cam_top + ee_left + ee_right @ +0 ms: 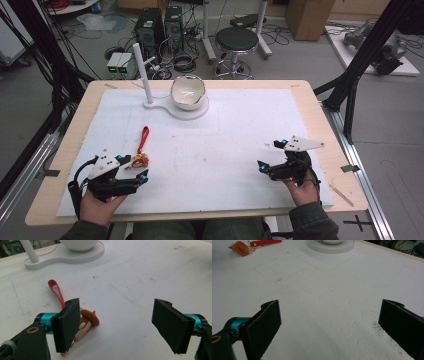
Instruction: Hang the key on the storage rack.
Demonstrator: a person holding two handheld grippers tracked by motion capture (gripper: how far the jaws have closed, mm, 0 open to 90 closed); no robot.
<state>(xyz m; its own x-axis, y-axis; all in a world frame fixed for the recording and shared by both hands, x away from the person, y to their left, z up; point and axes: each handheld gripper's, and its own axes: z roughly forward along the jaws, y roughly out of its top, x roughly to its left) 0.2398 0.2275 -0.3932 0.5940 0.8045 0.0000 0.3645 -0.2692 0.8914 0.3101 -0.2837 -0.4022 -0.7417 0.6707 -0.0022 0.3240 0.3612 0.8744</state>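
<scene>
A small orange-brown figurine charm (139, 160) on a red strap (144, 137) lies on the white mat, left of centre. My left gripper (133, 167) stands open just in front of it. In the left gripper view the charm (87, 321) lies beside the left jaw, partly behind it, and the strap (56, 291) runs away from it; the gripper (120, 325) holds nothing. My right gripper (270, 155) rests open at the right of the mat, empty (332, 325). From there the charm (241, 248) lies far off at the upper left.
A white stand (187, 111) with an upright post (142, 67) and a white bowl (188, 92) sits at the back of the mat (220, 145). The wooden table edge (340, 165) lies close to the right hand. Stool and computers stand on the floor beyond.
</scene>
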